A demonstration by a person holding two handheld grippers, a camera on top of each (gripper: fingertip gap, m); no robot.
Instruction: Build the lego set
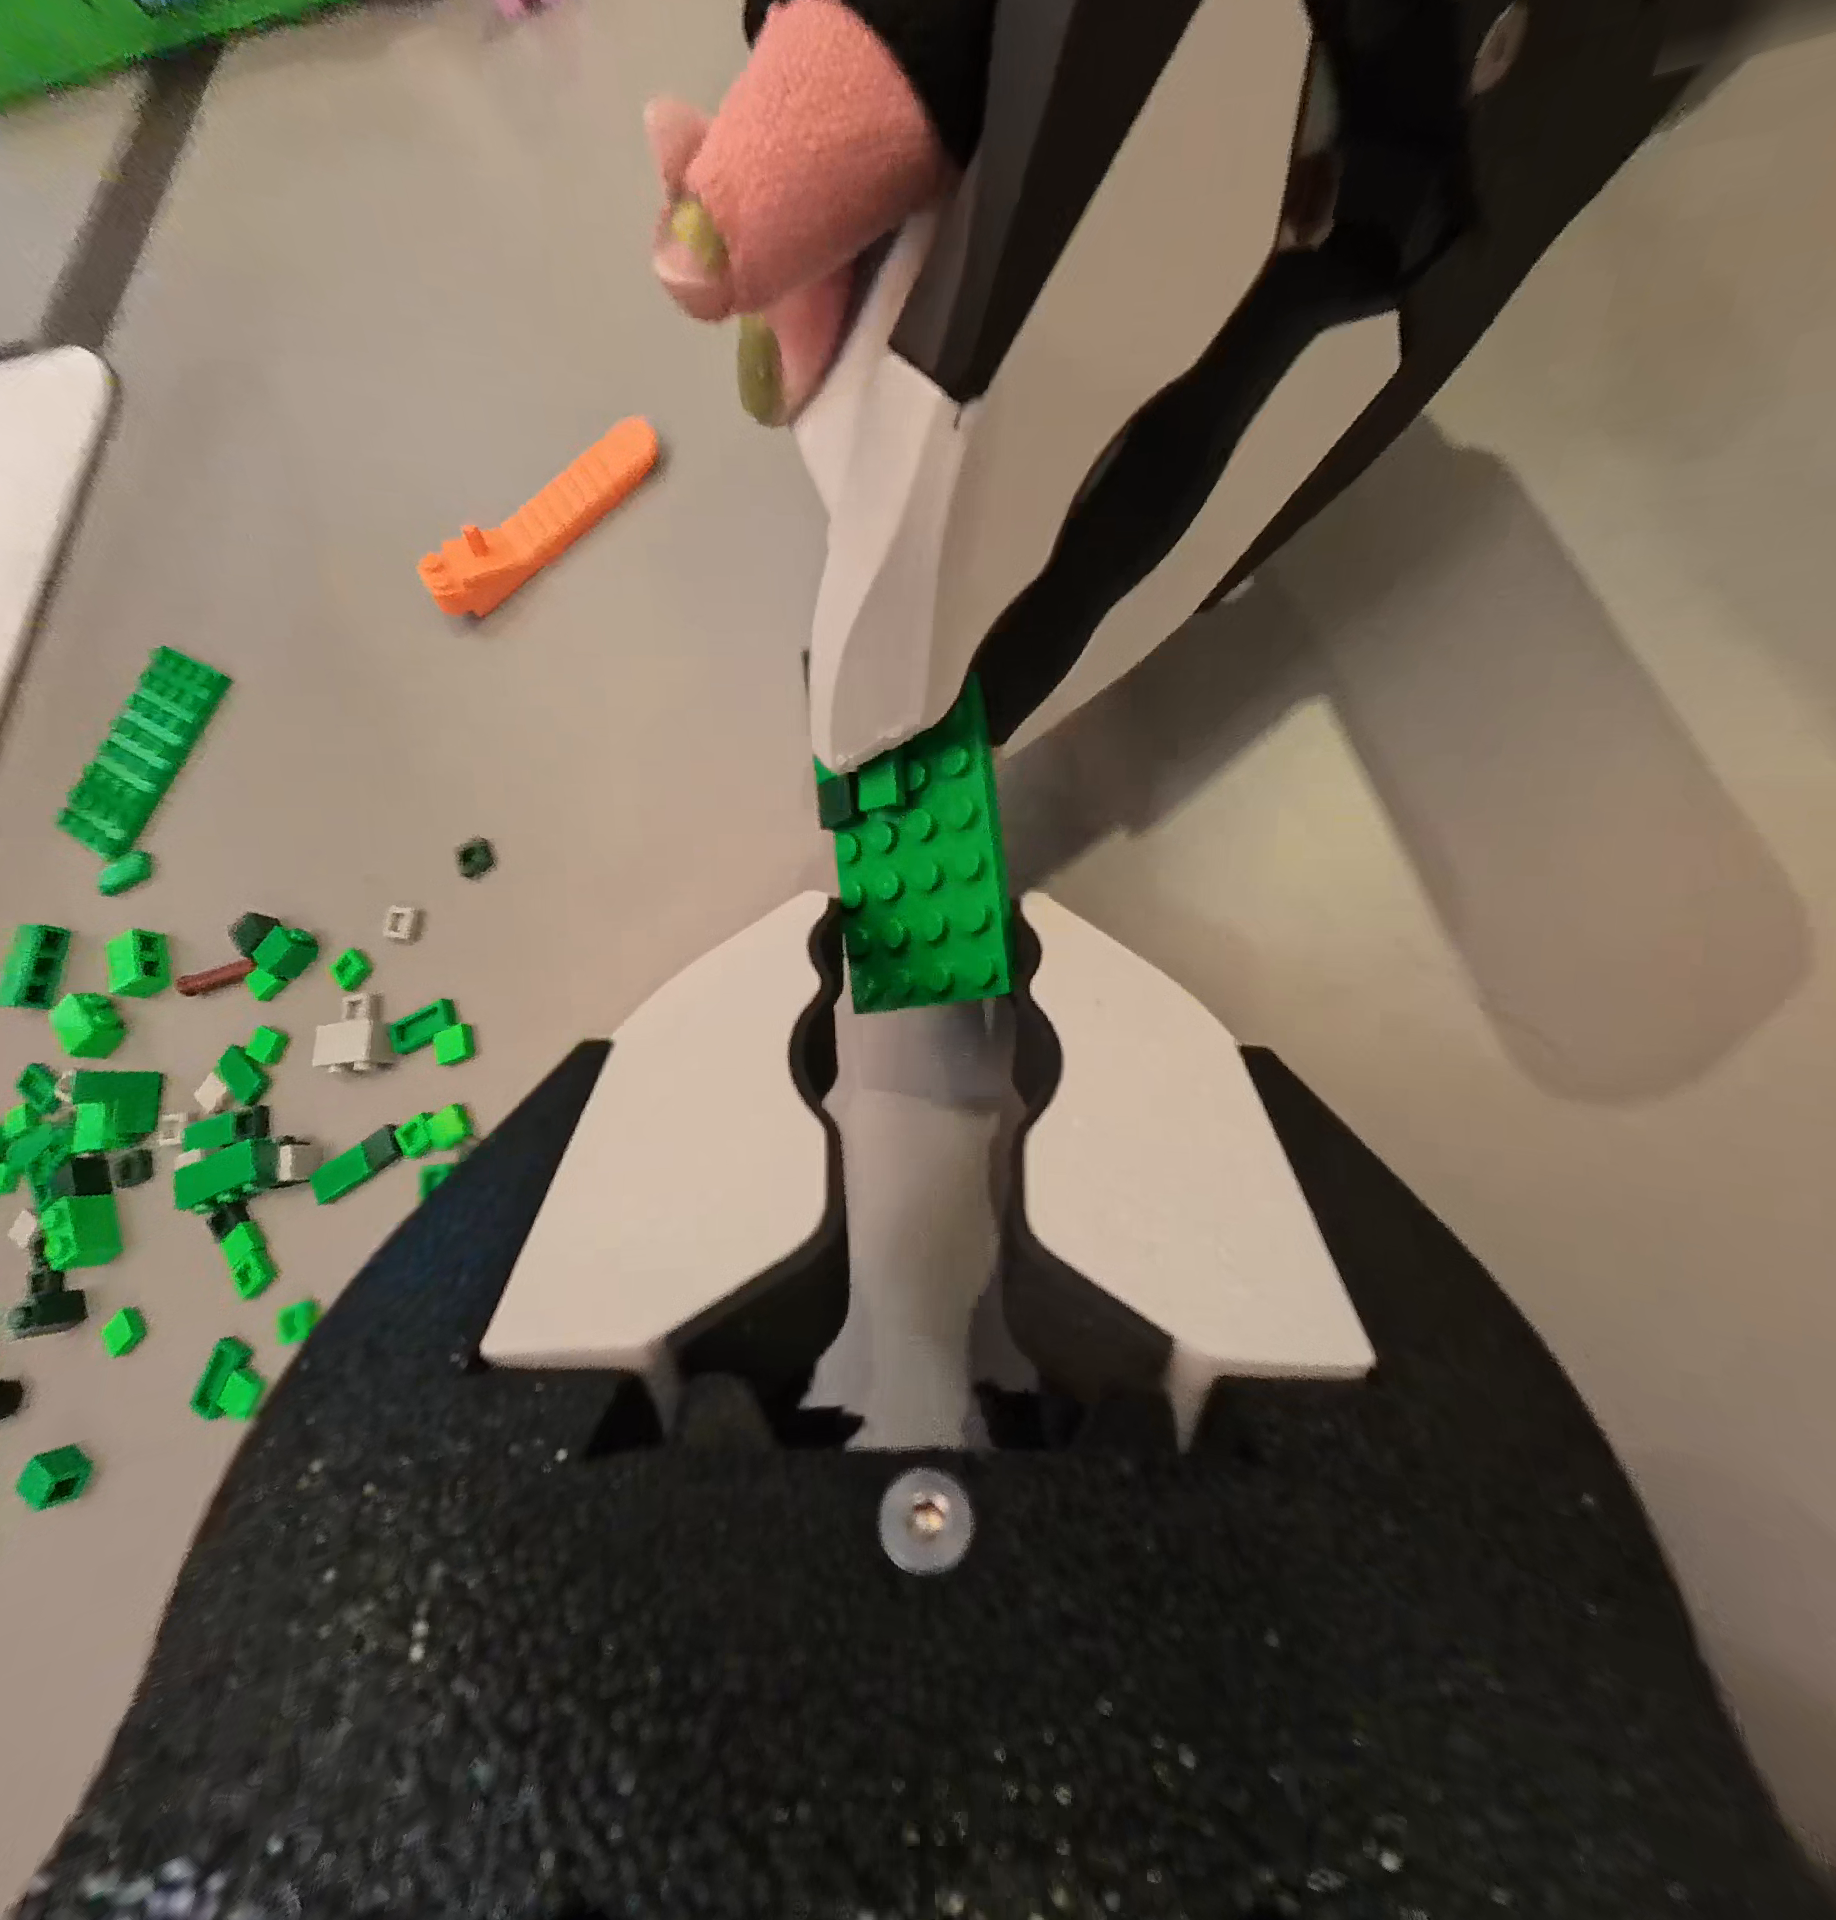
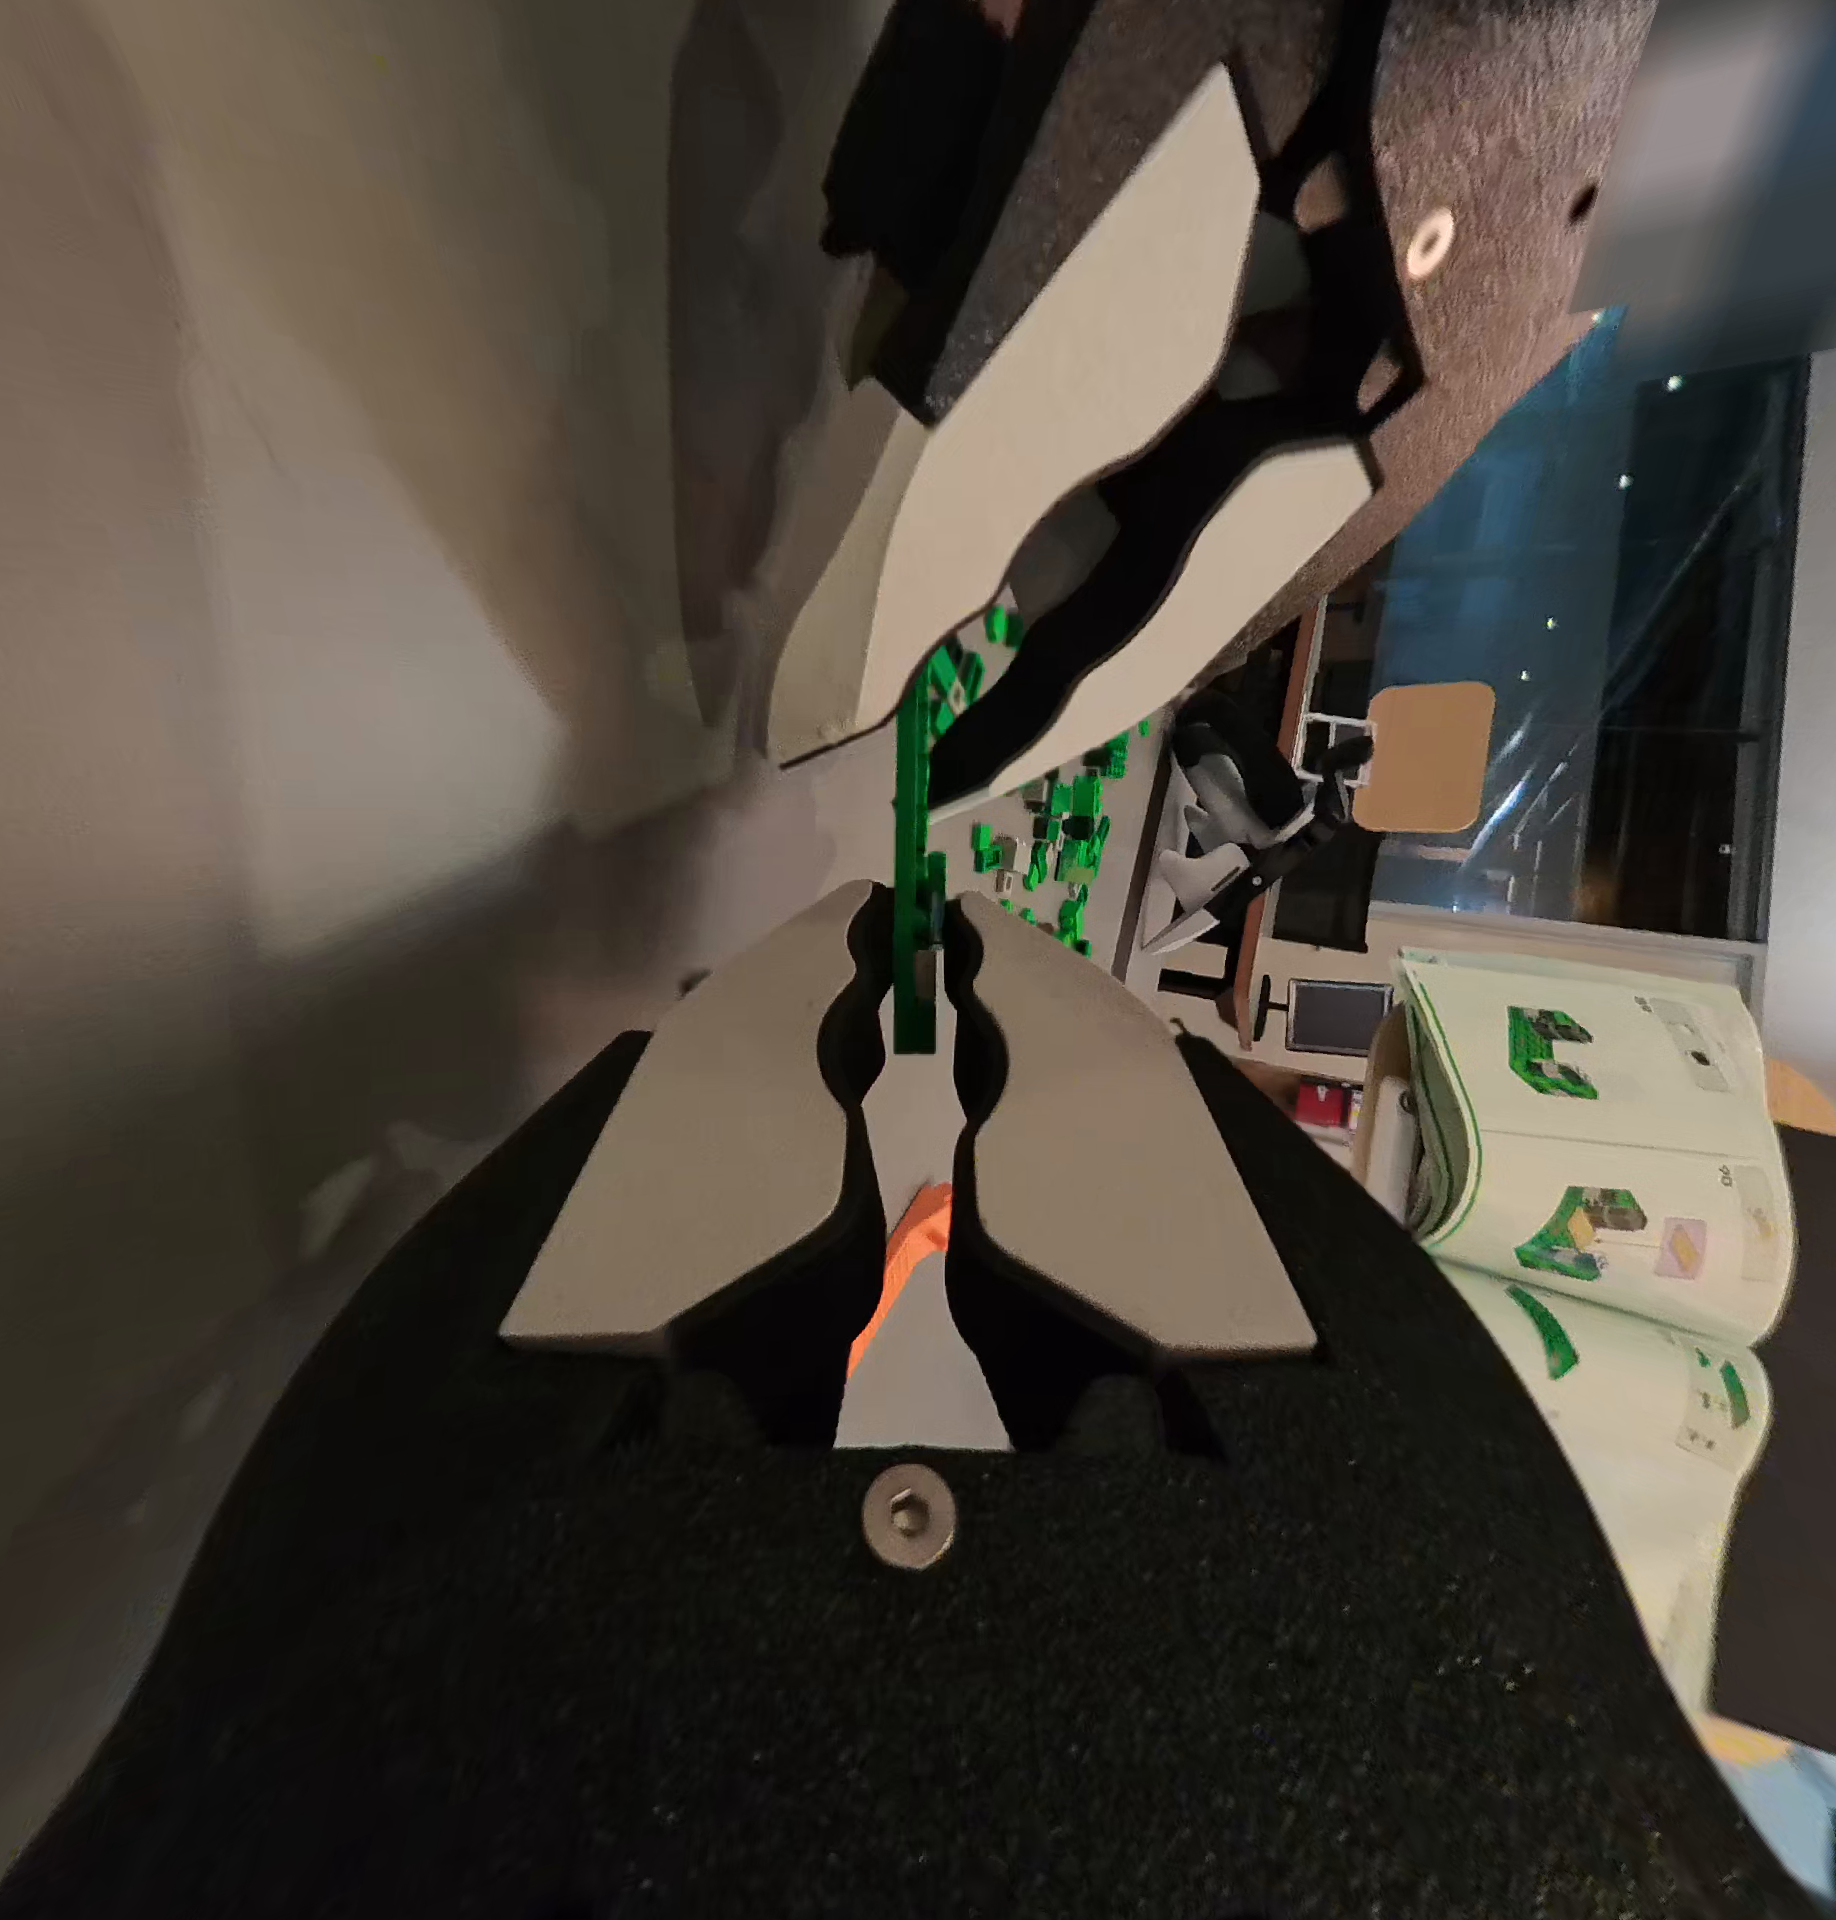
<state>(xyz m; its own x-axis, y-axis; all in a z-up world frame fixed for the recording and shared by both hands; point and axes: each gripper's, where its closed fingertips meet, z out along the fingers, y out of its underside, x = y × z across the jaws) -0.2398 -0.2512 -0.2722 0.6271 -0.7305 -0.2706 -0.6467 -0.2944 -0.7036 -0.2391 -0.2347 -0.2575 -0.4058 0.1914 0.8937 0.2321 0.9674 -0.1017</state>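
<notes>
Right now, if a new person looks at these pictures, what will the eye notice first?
First, the green studded plate held above the table, gripped at both ends by the left gripper and the right gripper. Next, the orange brick separator lying alone on the grey table, and the scattered pile of green bricks at the left of the left wrist view.

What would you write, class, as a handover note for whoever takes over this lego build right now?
Left hand-held gripper: shut on the near end of the green plate, held above the table.
Right hand-held gripper: shut on the plate's far end, where small pieces are attached.
Loose green bricks lie in a pile to the left; a second green plate and an orange separator tool lie beyond it. Instruction booklet lies open.
Done: a few small pieces are on the plate.
Left: most bricks are unplaced.
</notes>
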